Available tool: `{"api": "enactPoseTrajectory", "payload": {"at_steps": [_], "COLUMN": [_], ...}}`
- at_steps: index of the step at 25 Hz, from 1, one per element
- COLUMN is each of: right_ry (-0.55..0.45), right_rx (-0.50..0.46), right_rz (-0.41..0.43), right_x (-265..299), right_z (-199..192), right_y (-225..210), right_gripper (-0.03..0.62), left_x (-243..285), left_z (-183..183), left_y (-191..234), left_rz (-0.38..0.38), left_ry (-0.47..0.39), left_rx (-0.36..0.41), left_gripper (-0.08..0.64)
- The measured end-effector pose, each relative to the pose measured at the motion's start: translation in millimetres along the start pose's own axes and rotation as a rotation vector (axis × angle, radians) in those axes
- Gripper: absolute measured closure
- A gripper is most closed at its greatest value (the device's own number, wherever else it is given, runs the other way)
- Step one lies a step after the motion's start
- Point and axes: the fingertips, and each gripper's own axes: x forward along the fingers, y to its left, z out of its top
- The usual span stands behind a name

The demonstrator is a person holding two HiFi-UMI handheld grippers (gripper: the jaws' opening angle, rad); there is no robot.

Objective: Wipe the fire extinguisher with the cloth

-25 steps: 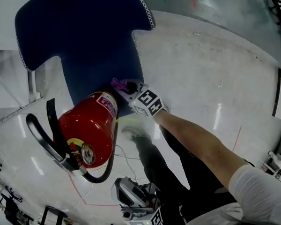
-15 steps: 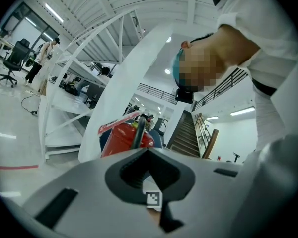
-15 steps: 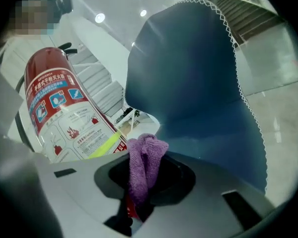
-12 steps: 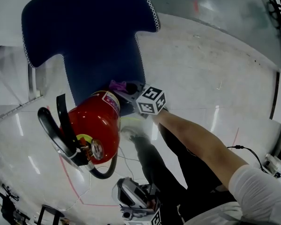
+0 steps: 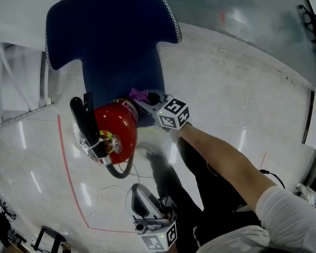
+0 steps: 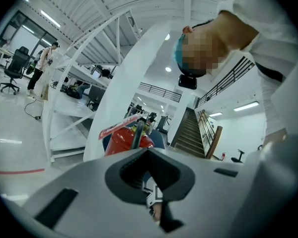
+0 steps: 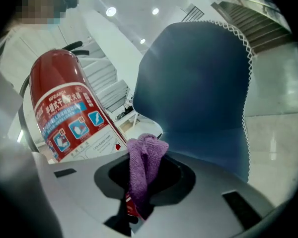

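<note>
The red fire extinguisher (image 5: 117, 129) stands on end on the glossy floor (image 5: 226, 88). The head view looks almost straight down its long axis, with the black handle (image 5: 83, 121) sticking out at 9 o'clock. Tucked in at its 1 o'clock is the purple cloth (image 5: 139, 95), a bunched wad pinched tight in the closed jaws of the right gripper (image 5: 146, 101). From that gripper's own camera the cylinder rises at 10 o'clock off the jaws, printed label facing them, the cloth just beside it. Whether it is actually touching the paint, I can't tell. So the right hand is the near one, and I'd judge the stroke wants to run along the body, up or down the label side. The left gripper (image 5: 150, 226) hangs well back at 6 o'clock, by the person's legs, jaws closed on nothing, pointing toward the extinguisher from afar. Beyond it all, at 12 o'clock, lies a blue mat (image 5: 116, 41) with white stitched edging.
</note>
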Motion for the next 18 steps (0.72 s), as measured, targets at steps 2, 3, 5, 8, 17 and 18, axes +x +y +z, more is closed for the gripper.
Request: {"api": "enactPoseTrajectory", "payload": {"at_steps": [2,3,5,8,17,18], "right_ry": [-0.001,-0.004,-0.014,-0.038,-0.088,-0.099], "right_rx": [0.001,0.003,0.002,0.007,0.068,0.076], "right_rz": [-0.006,-0.004,0.010,0.029,0.057,0.056], "right_x": [-8,-12,-18,-20,-22,-28], "right_z": [9,14,25,47,113,119], "right_y": [2,5,12,25,64,70], "right_gripper": [0.514,0.514,0.514,0.514,0.514,0.514], "left_x": [-1,-3,-8,-13,13,12], "left_z": [5,8,16,30,85,92], "left_y": [2,1,-2,-7,-15,-18], "left_rz": [0.007,0.007,0.007,0.001,-0.016,-0.021], "left_ry": [0.005,0.004,-0.005,-0.011,-0.012,-0.018], "left_rx": [0.004,0.006,0.012,0.022,0.026,0.027], "left_gripper": [0.555,0.555,0.555,0.555,0.555,0.555]}}
